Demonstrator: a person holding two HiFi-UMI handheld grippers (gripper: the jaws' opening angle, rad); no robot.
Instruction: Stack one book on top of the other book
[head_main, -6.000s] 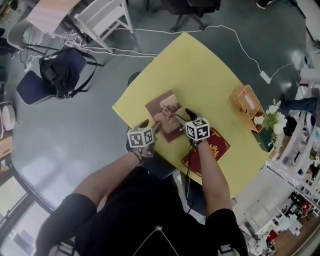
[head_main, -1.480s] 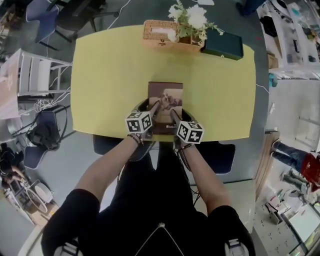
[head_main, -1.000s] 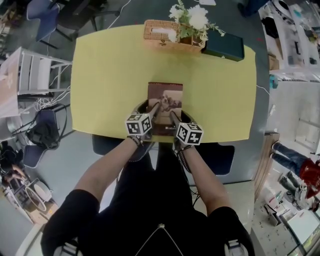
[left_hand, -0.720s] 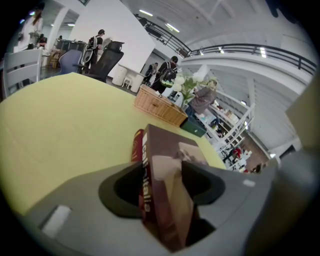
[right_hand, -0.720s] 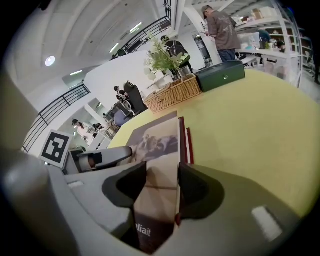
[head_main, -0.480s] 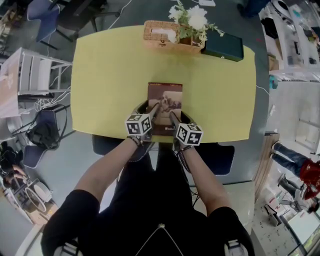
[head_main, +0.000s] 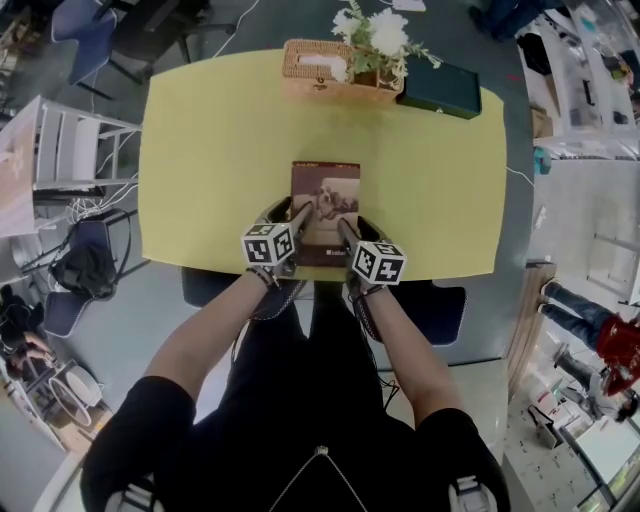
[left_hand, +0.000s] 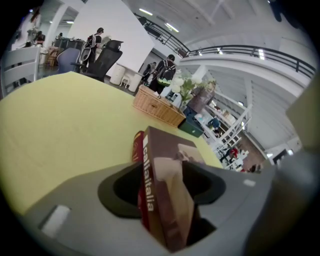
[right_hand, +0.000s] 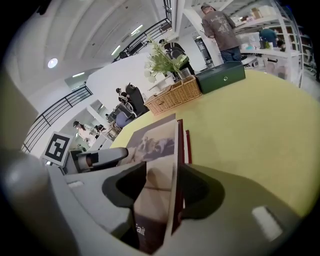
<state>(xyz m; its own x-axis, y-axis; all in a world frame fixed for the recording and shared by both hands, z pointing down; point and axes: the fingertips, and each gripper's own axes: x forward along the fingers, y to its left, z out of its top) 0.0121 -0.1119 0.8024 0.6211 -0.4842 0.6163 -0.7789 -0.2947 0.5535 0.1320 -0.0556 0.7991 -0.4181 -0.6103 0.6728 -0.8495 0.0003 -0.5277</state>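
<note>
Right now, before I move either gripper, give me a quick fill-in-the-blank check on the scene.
The lower book of the stack is ___. The left gripper and the right gripper each have the ___ book between their jaws. The table has a ___ top. Beside the wicker basket, at the table's far edge, lies a dark ___ box.

Missing words: red; brown; yellow; green.
</note>
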